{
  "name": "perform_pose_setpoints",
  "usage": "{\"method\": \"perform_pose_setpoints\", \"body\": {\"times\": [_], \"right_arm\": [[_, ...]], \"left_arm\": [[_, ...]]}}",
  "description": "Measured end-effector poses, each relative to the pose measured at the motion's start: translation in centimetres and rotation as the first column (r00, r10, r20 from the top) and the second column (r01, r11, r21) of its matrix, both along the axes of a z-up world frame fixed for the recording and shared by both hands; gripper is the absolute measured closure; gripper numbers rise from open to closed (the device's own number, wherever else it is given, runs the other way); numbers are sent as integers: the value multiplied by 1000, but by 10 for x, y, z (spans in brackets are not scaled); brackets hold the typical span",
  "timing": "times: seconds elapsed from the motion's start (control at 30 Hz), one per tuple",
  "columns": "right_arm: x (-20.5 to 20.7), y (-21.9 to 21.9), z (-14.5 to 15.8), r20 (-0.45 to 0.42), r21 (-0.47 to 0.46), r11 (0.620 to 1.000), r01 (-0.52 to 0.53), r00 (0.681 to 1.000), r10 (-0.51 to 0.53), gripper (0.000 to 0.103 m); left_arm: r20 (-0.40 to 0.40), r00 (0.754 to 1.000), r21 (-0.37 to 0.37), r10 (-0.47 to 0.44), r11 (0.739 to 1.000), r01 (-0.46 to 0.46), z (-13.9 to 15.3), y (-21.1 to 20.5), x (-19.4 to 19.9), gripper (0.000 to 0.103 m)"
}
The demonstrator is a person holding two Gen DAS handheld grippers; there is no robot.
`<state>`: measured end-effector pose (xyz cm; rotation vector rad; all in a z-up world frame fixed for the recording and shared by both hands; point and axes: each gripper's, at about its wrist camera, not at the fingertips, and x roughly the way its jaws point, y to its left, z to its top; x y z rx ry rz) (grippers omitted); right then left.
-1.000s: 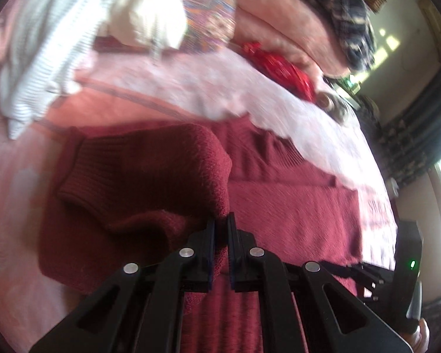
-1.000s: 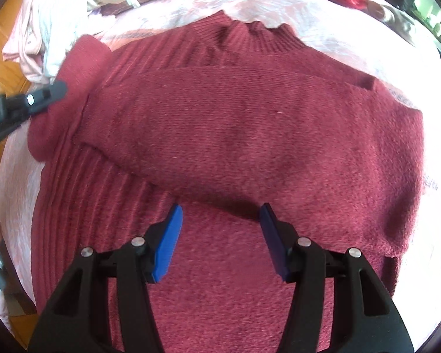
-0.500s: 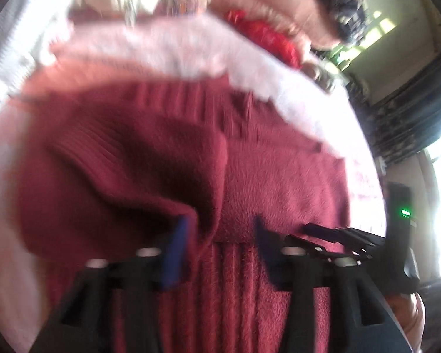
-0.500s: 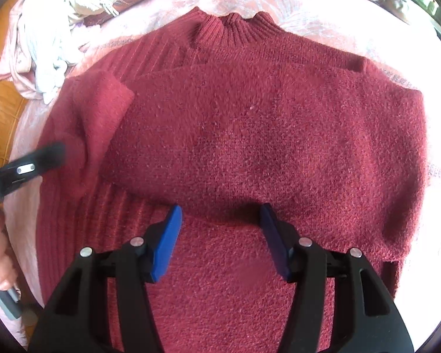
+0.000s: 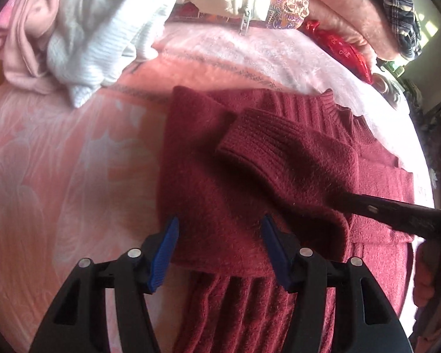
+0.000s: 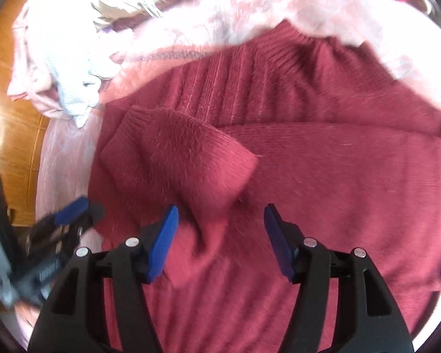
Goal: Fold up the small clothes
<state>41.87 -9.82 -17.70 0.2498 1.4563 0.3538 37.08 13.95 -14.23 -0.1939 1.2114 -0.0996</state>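
Home bedroom, pink blanket [image 5: 58, 161], heaped clothes [image 5: 97, 29], wooden floor [image 6: 11, 94]

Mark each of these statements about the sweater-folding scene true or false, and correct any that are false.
1. The left gripper is open. True.
2. The right gripper is clamped on a sleeve. False: its jaws are apart and hold nothing.
3. A sleeve lies folded across the maroon sweater. True.
4. The sweater lies on bare wood. False: it lies on a pink blanket.
5. A pile of pale clothes sits beyond the sweater. True.
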Motion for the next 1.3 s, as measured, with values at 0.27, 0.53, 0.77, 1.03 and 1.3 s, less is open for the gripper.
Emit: {"method": "perform_pose_setpoints", "body": {"times": [0.27, 0.53, 0.77, 1.03, 1.3], "right_arm": [[-15, -22, 42, 153, 1, 997, -72, 986, 71, 95], [-22, -76, 17, 154, -295, 955, -4, 987, 51, 66], [-24, -46, 61, 276, -292, 956, -33, 954, 118, 64], [9, 40, 30, 187, -263, 951, -161, 959, 214, 65], [17, 31, 22, 209, -297, 946, -132, 957, 199, 96]], "left_arm": [[55, 998, 26, 6, 1000, -8, 13, 7, -8, 44], [4, 999, 83, -43, 996, 42, -9, -30, 2, 43], [17, 999, 100, -46, 994, 44, -11, -35, 4, 43], [-9, 1000, 130, -17, 991, 18, -21, -33, 16, 43], [-29, 999, 86, 19, 996, -17, -36, -26, 20, 38]]}}
